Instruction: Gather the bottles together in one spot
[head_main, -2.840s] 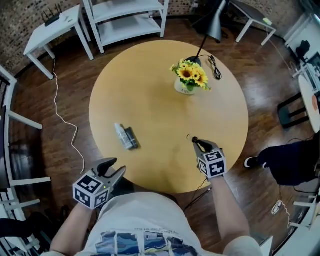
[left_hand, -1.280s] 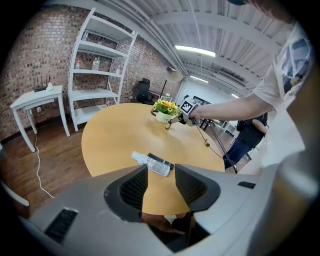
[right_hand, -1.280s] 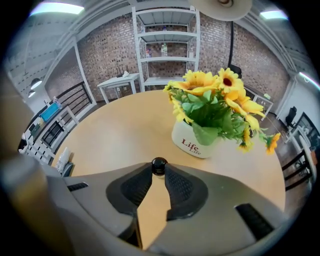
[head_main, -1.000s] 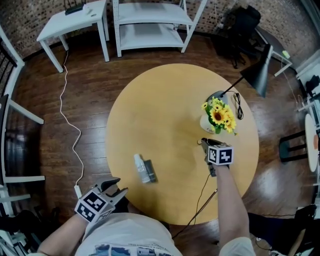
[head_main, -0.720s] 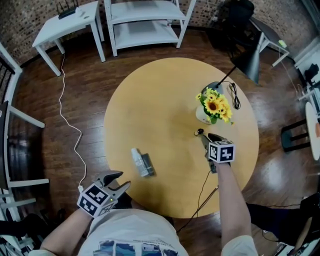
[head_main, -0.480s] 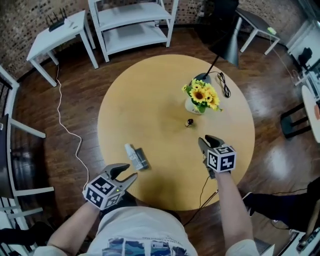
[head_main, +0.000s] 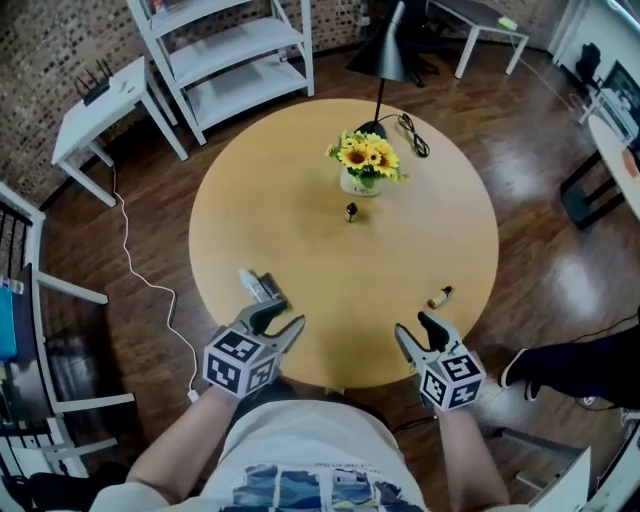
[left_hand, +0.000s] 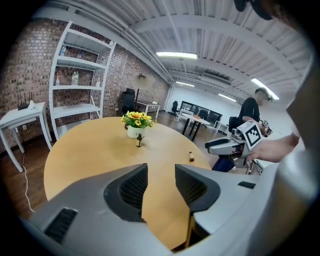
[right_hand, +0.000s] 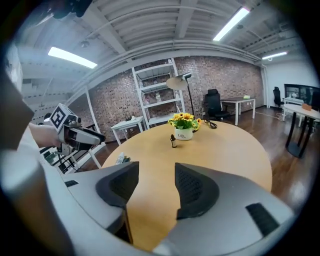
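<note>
Two grippers hover at the near edge of the round table, and both are empty. The left gripper has its jaws a modest gap apart with nothing between them. Just beyond its tips, two bottles lie side by side at the near left of the tabletop. The right gripper has just been opening its jaws; they now stand wide, with nothing in them. Just past it, near the right edge, a small brown bottle lies on its side. Well apart, farther up the table, a small dark bottle stands upright just in front of the sunflower vase.
</note>
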